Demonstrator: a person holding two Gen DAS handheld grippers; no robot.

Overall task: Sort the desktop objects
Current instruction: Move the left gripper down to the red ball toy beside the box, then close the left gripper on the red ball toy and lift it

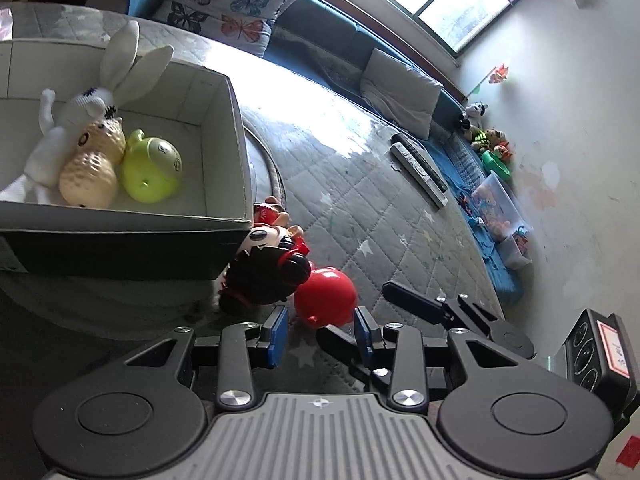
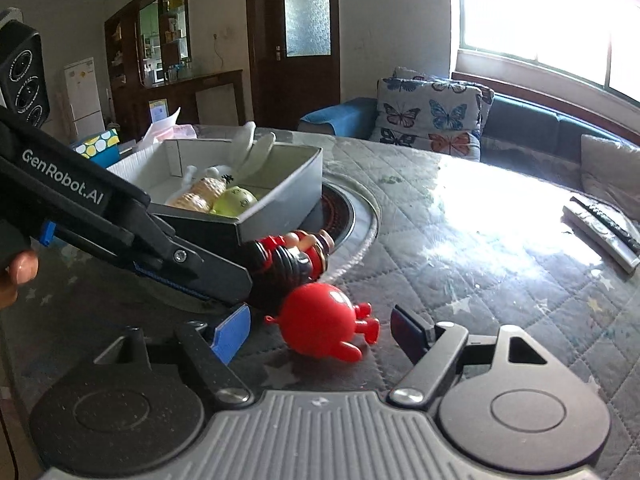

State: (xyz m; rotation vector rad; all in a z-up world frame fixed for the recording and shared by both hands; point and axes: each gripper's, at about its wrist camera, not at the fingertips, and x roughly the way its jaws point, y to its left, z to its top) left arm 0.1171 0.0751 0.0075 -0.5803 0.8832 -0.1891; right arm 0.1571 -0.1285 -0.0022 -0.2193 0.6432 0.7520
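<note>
Red toy [image 2: 320, 326]: lies on its side on the quilted table [image 2: 460, 248], touching the dark-haired doll [image 1: 266, 268] beside the box [image 1: 236, 128].
Right gripper [image 2: 320, 334]: jaws apart, straddling the red toy, apparently not pressing it.
Left gripper [image 1: 320, 332]: jaws apart, empty, toy just ahead.
Long axis: body to the left, legs to the right, across the right jaws.
Nearer: right.

Quilted table [image 1: 360, 216]: box [image 1: 120, 240], toys, remotes [image 1: 420, 168].
</note>
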